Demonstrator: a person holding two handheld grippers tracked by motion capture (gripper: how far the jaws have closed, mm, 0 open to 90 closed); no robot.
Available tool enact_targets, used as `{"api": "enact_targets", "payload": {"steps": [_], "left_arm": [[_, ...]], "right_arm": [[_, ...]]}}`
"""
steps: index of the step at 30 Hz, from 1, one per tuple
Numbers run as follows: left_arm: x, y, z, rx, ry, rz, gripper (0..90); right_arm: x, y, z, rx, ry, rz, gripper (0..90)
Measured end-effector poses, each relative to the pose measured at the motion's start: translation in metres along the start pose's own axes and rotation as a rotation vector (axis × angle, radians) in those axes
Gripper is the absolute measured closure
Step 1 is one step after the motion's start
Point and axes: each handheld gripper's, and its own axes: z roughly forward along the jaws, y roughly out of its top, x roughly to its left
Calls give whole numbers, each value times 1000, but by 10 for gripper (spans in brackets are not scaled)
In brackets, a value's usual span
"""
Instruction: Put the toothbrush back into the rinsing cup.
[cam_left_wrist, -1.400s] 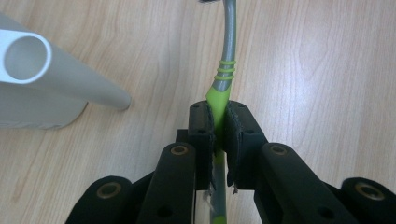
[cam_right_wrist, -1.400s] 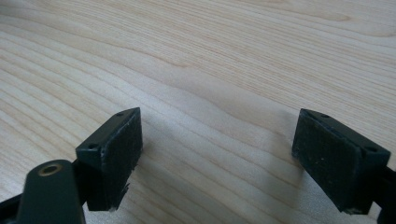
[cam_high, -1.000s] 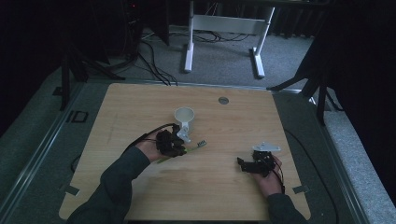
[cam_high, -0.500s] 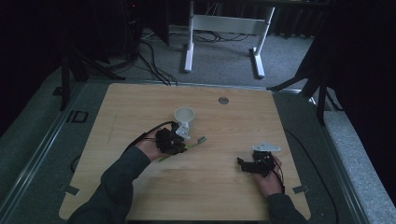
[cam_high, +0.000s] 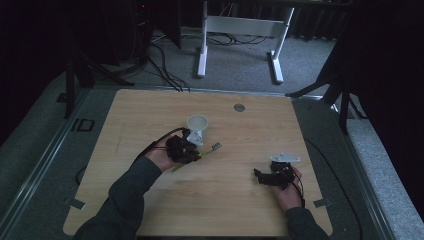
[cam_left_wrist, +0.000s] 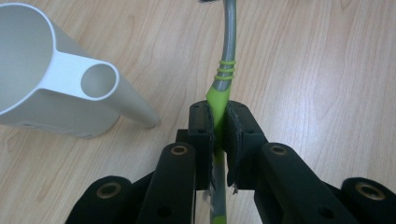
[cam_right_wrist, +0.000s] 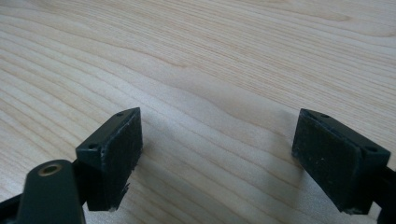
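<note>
a white cup (cam_high: 197, 123) with a tubular side handle stands on the wooden table (cam_high: 150, 107), a little toward the far edge and left of the middle. in the left gripper view the cup (cam_left_wrist: 32, 74) is seen from above at an angle and what shows of its inside looks empty, though the frame cuts off its left side and the bottom is not visible

the left gripper (cam_high: 186, 148) is just on the near side of the cup, clamped on a green and grey toothbrush (cam_high: 207, 150). in its own view the left gripper (cam_left_wrist: 218, 128) has both jaws pressed against the green handle of the toothbrush (cam_left_wrist: 223, 79) — the grey neck runs straight away from the jaws and the head is cut off at the top of the frame. from the high view the brush's long axis lies slantwise, bristle end toward the far right corner, green tail toward the near left corner under the hand, partly hidden. whether the brush touches the table is hard to tell

the right gripper (cam_high: 261, 176) sits near the near right part of the table, well apart from the cup and brush. in the right gripper view the right gripper (cam_right_wrist: 217, 151) has its jaws spread wide with nothing between them — just bare wood grain below
</note>
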Motion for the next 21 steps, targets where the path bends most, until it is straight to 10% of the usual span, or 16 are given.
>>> {"api": "enact_targets", "payload": {"steps": [21], "left_arm": [[3, 1, -3, -44, 15, -50, 818]], "right_arm": [[0, 0, 0, 0, 0, 0, 159]]}}
